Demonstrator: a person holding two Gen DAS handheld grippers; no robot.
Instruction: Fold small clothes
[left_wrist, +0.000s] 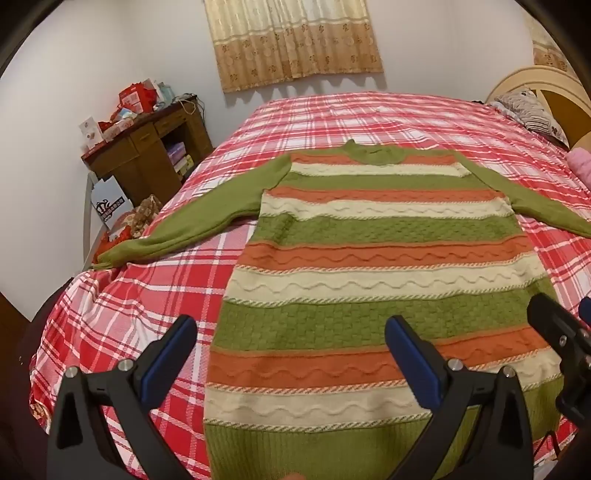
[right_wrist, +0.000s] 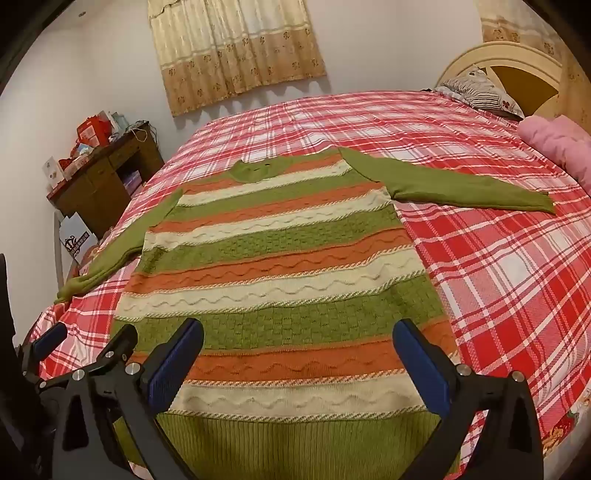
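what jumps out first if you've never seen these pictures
A green, orange and cream striped knit sweater lies flat, sleeves spread, in the middle of a bed covered in a red and white plaid sheet. Both open grippers, left gripper and right gripper, hang over its hem.

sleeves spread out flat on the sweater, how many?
2. The left sleeve reaches toward the bed's edge near the desk; the right sleeve stretches toward the pink pillow.

no legible text, bag (left_wrist: 107, 206) print unreadable
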